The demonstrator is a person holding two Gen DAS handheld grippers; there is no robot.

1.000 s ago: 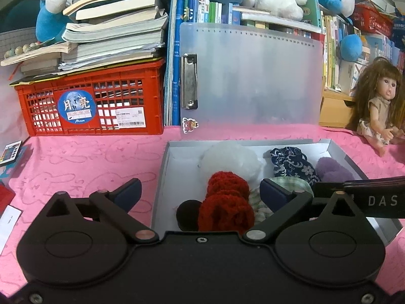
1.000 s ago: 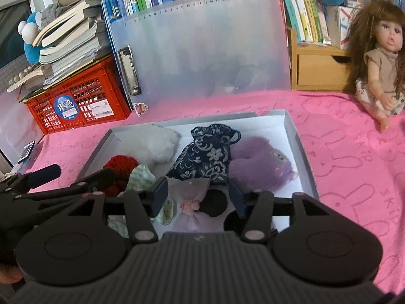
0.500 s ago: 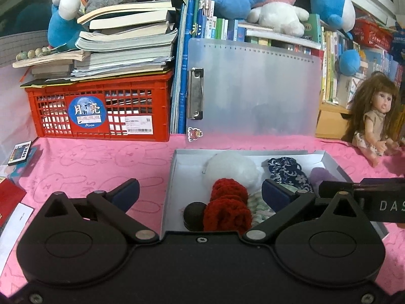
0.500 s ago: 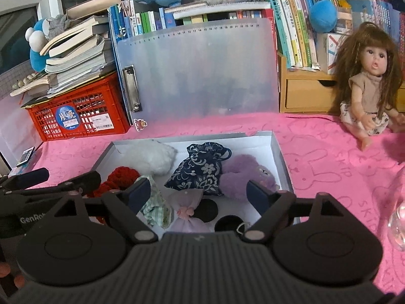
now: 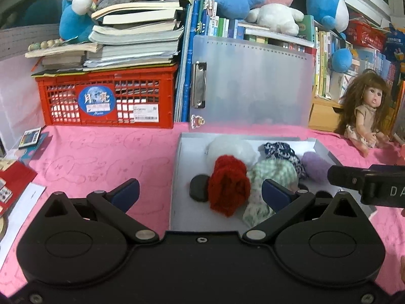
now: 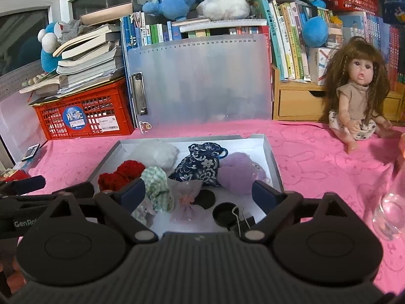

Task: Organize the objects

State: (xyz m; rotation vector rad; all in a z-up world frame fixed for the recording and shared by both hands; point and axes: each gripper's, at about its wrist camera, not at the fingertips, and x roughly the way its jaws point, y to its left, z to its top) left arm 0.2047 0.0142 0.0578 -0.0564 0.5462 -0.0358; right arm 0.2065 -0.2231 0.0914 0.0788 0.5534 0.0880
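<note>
Left hand-held gripper (image 5: 200, 193) spread wide, grasping nothing. Right hand-held gripper (image 6: 198, 193) jaws opening, nothing between. Red knit scrunchie (image 5: 227, 185), checked scrunchie (image 6: 155, 188), floral pouch (image 6: 200, 164) lie in white tray (image 6: 274, 167) on pink counter (image 5: 101, 157).

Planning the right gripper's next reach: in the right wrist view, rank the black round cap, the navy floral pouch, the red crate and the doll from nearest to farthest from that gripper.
1. Black round cap: in the tray's near edge, just ahead of the right gripper, whose jaws are opening with nothing between them.
2. Navy floral pouch: mid-tray.
3-4. Doll, far right, and red crate, far left: too close to call.
</note>
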